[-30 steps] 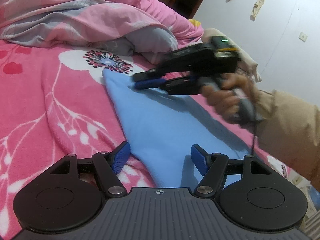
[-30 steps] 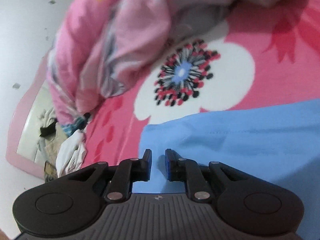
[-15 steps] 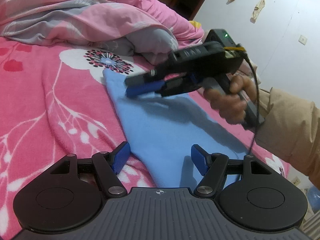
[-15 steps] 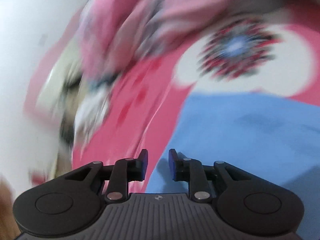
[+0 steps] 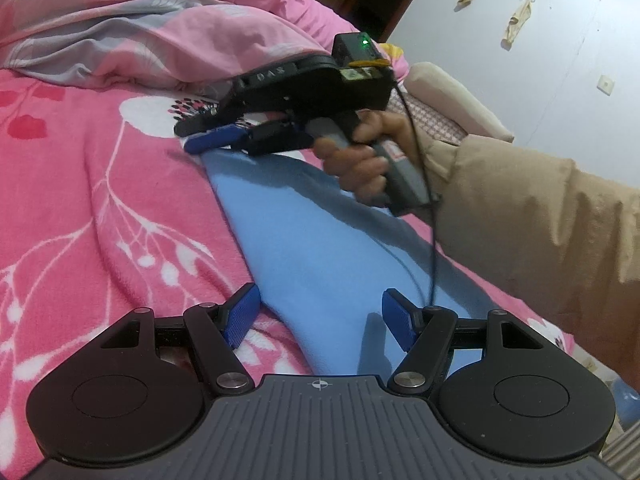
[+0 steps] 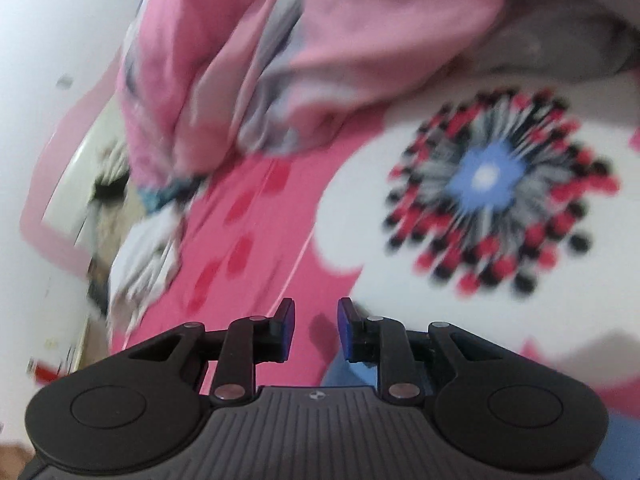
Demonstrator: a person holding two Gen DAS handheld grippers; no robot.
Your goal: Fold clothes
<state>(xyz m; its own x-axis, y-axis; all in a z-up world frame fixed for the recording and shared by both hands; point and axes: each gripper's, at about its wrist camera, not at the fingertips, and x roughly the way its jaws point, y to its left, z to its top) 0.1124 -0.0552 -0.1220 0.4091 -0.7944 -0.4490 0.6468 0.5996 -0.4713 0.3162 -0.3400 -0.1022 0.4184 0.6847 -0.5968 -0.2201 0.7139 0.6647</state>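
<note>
**Blue garment half-lined up, both grippers empty: missed far-corner grab is the main risk**

Blue fabric, the garment, is lying flat on the pink floral bedsheet, running as a long strip from the near right toward the far middle of the bed. Its far corner is sitting just beside the big printed flower.

Left gripper is hovering over the near end of the garment, jaws standing wide, nothing between the pads; the left pad is over the sheet, the right pad over the blue cloth. Right gripper, held in the person's hand, is reaching at the far corner. Its jaws have just been opening and are now standing only a little apart, with nothing between them. In the right wrist view the tips are pointing mostly at pink sheet, with the blue edge only peeking in at the near bottom.

Risks, as I'm judging them:
- The right gripper is looking past the corner, so closing here is likely pinching bedsheet, or sheet plus garment, and dragging both.
- Narrow jaw gap is leaving little margin for scooping a thin flat edge; pads may slide over it.
- Right wrist view is blurring, so exact tip-to-cloth contact cannot be told.
- Crumpled quilt at the far left is lying near; a long fold sweep could snag it.
- Left pads straddling the edge may be catching only one layer.
</note>
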